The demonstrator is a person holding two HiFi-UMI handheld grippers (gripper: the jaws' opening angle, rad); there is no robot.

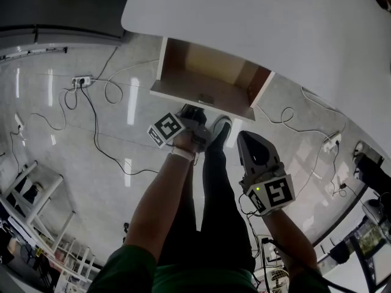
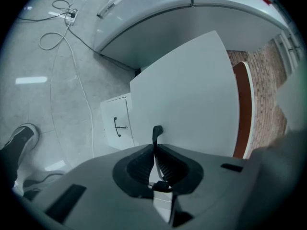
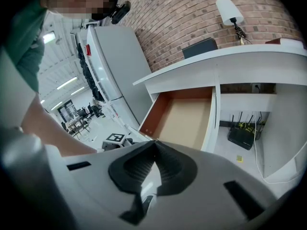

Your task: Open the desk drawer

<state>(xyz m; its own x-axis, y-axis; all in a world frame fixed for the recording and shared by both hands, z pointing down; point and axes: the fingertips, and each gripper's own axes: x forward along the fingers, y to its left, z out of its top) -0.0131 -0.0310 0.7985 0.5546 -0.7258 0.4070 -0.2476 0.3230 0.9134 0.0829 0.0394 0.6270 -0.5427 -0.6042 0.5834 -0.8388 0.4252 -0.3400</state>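
The white desk (image 1: 256, 23) has its drawer (image 1: 208, 72) pulled out, and the brown inside of the drawer is bare. My left gripper (image 1: 194, 112) is at the drawer's white front panel. In the left gripper view its jaws (image 2: 156, 145) are shut on the thin dark drawer handle (image 2: 157, 131), which sticks up between them against the white front. My right gripper (image 1: 241, 138) hangs lower and to the right, away from the drawer, shut with nothing in it. Its own view looks over the shut jaws (image 3: 153, 143) into the open drawer (image 3: 184, 121) under the desk top (image 3: 240, 56).
Cables and a power strip (image 1: 81, 80) lie on the glossy floor to the left, near a white rack (image 1: 36, 188). The person's shoe (image 1: 221, 127) is below the drawer. A small white cabinet (image 2: 116, 123) stands beyond. A router (image 3: 241, 135) sits under the desk and a lamp (image 3: 229, 8) on top.
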